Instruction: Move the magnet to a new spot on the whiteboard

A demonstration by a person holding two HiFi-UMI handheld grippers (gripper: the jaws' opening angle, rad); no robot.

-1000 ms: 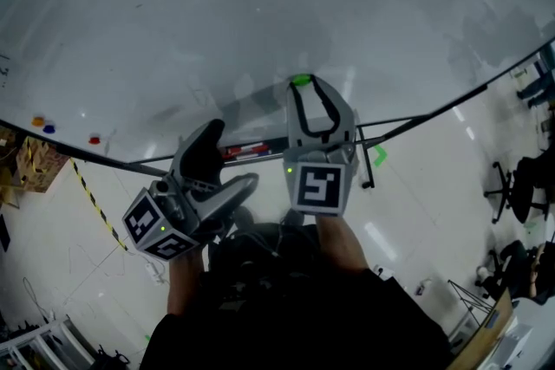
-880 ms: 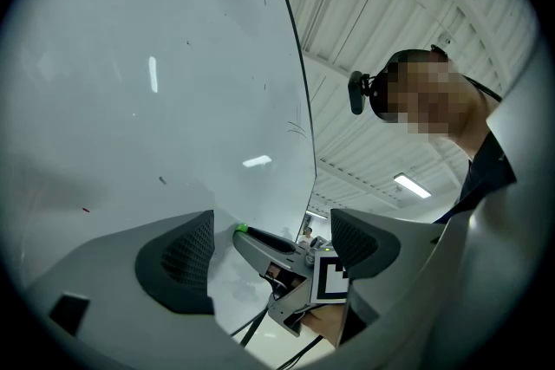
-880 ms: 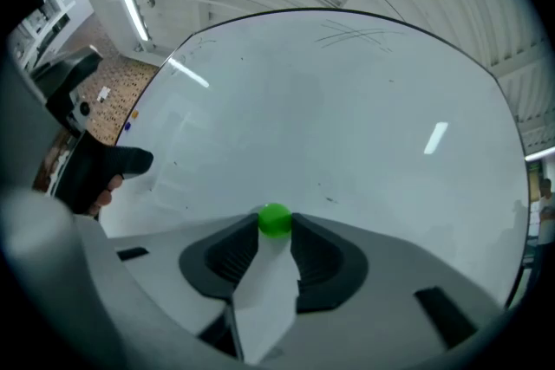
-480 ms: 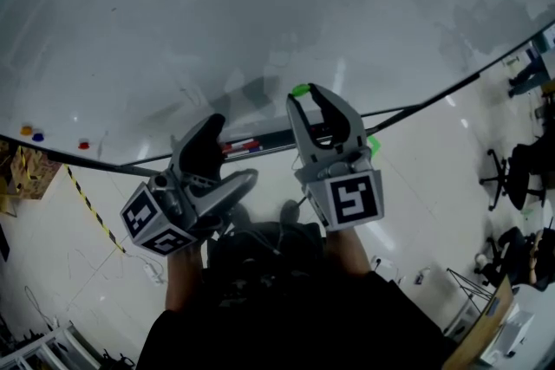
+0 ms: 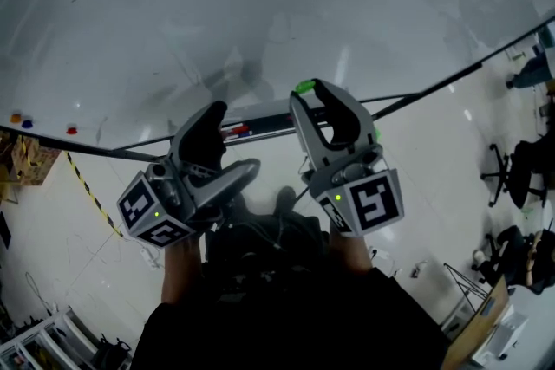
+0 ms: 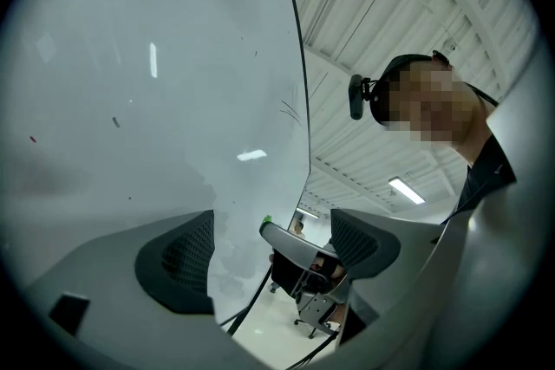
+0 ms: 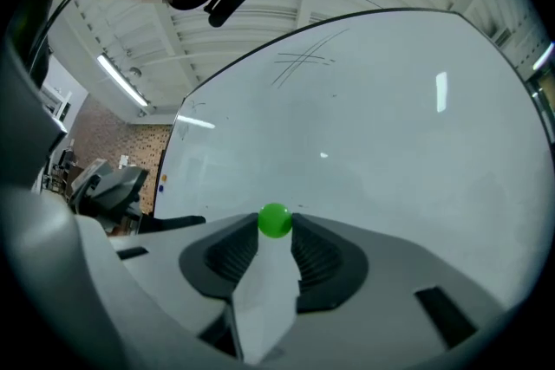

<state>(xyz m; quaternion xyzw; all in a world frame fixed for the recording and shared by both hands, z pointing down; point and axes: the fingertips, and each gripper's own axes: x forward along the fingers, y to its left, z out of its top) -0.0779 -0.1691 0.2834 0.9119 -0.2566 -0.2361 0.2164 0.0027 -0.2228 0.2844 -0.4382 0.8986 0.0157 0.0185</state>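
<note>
Near the lower edge of the whiteboard [image 5: 260, 4], the right hand-held gripper [image 5: 314, 91] points up at the board with its two jaws pinched on a small green magnet [image 5: 303, 86]. The right gripper view shows this plainly: the round green magnet [image 7: 276, 220] sits squeezed between the ribbed jaw pads at their very tips, with the pale whiteboard [image 7: 390, 143] filling the background behind it. Whether the magnet touches the board surface or hangs just off it is hard to judge from these angles; it seems to be slightly clear of it. The left hand-held gripper [image 5: 227, 147] is held lower and to the left, tilted, with its jaws spread wide and nothing between them. Its own view looks along the whiteboard [image 6: 130, 100] edge-on, and through the gap of the left hand-held gripper [image 6: 273, 247] the other tool's finger and a speck of the green magnet [image 6: 266, 221] can be seen beyond. Below the board runs a tray [image 5: 260, 124] carrying markers [image 5: 234, 133]. Far off at the board's left edge sit three small magnets [image 5: 28, 123], orange, blue and red. Beneath lies a pale floor [image 5: 434, 152] with a line of striped tape [image 5: 91, 195] at the left and office chairs [image 5: 512, 178] at the right.
</note>
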